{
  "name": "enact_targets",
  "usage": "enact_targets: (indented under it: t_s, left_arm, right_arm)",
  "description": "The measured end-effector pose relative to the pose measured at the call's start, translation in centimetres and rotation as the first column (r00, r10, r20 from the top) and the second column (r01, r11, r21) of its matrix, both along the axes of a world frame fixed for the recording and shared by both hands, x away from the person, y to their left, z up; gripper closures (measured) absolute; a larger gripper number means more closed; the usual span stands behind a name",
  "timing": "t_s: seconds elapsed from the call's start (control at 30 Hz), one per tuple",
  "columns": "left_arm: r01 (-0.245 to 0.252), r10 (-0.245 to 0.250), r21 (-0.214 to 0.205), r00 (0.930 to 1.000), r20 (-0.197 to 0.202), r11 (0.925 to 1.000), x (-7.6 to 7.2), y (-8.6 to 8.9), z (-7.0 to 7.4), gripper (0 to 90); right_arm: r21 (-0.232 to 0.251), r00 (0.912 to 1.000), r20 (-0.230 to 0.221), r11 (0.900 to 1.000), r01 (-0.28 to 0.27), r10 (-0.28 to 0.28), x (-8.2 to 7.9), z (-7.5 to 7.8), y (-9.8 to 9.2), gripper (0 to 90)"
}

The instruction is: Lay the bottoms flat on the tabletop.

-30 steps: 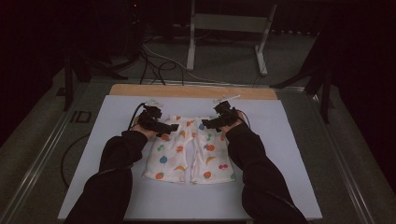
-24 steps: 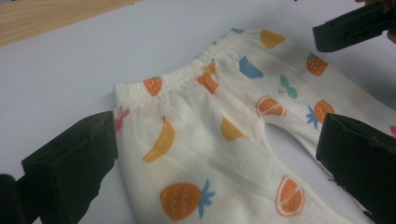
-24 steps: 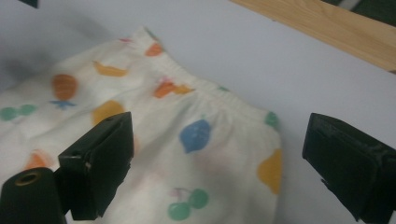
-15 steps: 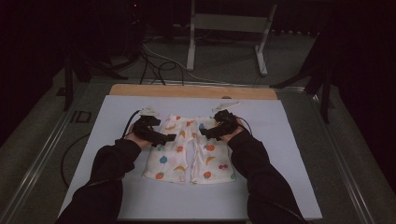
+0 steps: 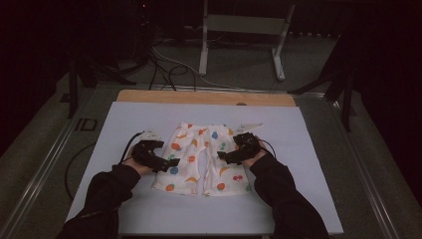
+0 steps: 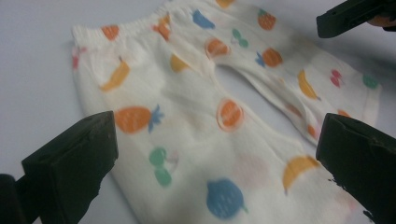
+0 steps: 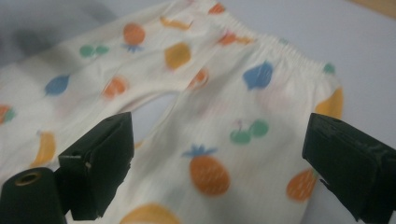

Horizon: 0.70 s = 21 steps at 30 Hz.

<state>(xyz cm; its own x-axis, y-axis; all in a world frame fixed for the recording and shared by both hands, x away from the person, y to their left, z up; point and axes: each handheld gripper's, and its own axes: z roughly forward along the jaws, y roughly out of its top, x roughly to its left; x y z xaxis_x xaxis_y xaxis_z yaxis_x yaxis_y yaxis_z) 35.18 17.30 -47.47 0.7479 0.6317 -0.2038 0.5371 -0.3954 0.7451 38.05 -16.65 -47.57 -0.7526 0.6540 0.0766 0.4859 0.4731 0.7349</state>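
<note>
Both grippers have drawn back toward the near edge of the bench since a second ago: then they sat up by the waistband of the fruit-print toddler trousers (image 5: 200, 155), and now they hang beside the middle of the legs. Half a second ago they were partway along that path. The trousers themselves lie as before, flat on the white mat (image 5: 318, 199), waistband toward the far edge where a strip of bare wooden benchtop (image 5: 149, 96) shows, leg cuffs toward the person.

At the trousers' left side, the left gripper (image 5: 168, 164) points inward over the outer edge of the left leg. Its own view shows its jaws spread wide, with cloth lying between them and nothing pinched; the fabric (image 6: 196, 116) there is cream with oranges, cherries and a blue berry, and the tip of the other gripper (image 6: 348, 16) shows at the top right.

Opposite it, the right gripper (image 5: 225, 157) points inward over the right leg. Its jaws are also spread wide and grip nothing; beneath them the cloth (image 7: 224, 126) shows a pineapple and cherries, with the elastic waistband farther off.

Dark sleeves (image 5: 107, 191) come in from the near edge
</note>
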Motion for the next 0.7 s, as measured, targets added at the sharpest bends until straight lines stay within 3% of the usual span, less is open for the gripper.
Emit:
enact_targets:
  t_s: [0.07, 0.17, 0.43, 0.6, 0.7]
  left_arm:
    - [0.011, -0.011, 0.008, 0.9999, 0.004, 0.9999, -0.7, 0.4, -0.3, 0.0]
    - [0.018, -0.018, 0.014, 0.9998, 0.003, 0.9997, -1.8, 0.8, -0.7, 0.0]
    - [0.054, -0.054, 0.035, 0.9985, -0.008, 0.9979, -5.0, 2.0, -1.8, 0.0]
    - [0.052, -0.052, 0.025, 0.9986, -0.006, 0.9983, -6.4, 2.5, -2.2, 0.0]
    - [0.063, -0.063, 0.031, 0.998, -0.002, 0.9975, -7.5, 3.0, -2.4, 0.0]
  right_arm:
    - [0.004, 1.0, 0.002, 1.0, -0.007, 0.007, -0.3, -0.1, -0.1, 9.2]
    - [0.005, 0.9992, 0.004, 0.9992, -0.039, 0.039, -2.2, -0.7, -0.6, 9.2]
    - [0.003, 0.9984, 0.022, 0.9987, -0.052, 0.052, -5.5, -1.6, -1.9, 9.2]
    - [0.023, 0.9974, 0.031, 0.9976, -0.065, 0.064, -7.3, -1.4, -2.8, 9.2]
    - [0.0, 0.9962, 0.049, 0.9974, -0.072, 0.072, -8.7, -1.5, -3.5, 9.2]
